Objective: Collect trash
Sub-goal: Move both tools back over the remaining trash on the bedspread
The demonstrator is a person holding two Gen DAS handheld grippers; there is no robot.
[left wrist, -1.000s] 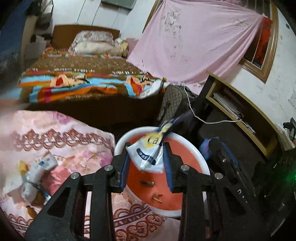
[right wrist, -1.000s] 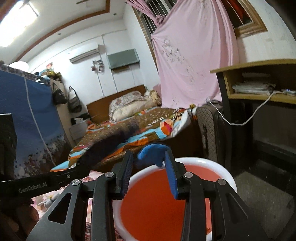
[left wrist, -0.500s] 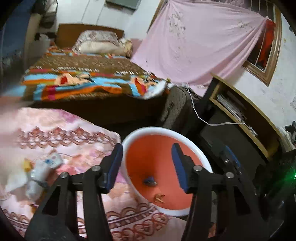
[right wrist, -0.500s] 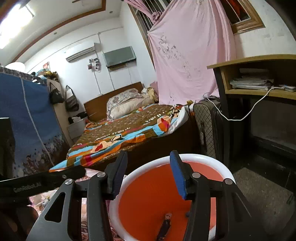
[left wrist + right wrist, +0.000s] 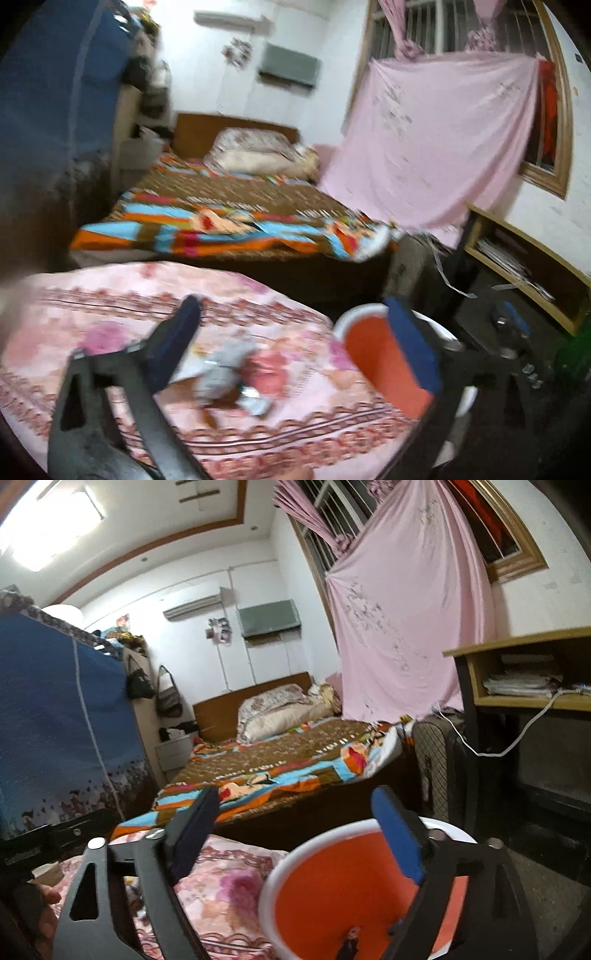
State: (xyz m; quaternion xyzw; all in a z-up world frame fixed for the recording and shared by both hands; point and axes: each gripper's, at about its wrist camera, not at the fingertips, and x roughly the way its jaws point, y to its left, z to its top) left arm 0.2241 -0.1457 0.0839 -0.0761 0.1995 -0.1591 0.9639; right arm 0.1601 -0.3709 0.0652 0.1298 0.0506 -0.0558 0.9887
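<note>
An orange basin (image 5: 332,878) with a white rim sits beside a pink floral cloth (image 5: 258,295). Behind the basin, a brown bedspread (image 5: 280,760) carries orange and blue stripes; a plain pink sheet (image 5: 406,627) hangs above.

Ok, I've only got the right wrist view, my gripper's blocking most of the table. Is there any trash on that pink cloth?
Observer: Yes. The left wrist view shows crumpled grey wrappers lying on the pink cloth, to the left of the orange bin.
Operator: Is the left gripper holding any of it?
Observer: No. The left gripper is open, its jaws have just been opening, and nothing is gripped. The wrappers lie on the cloth in line with the gap.
</note>
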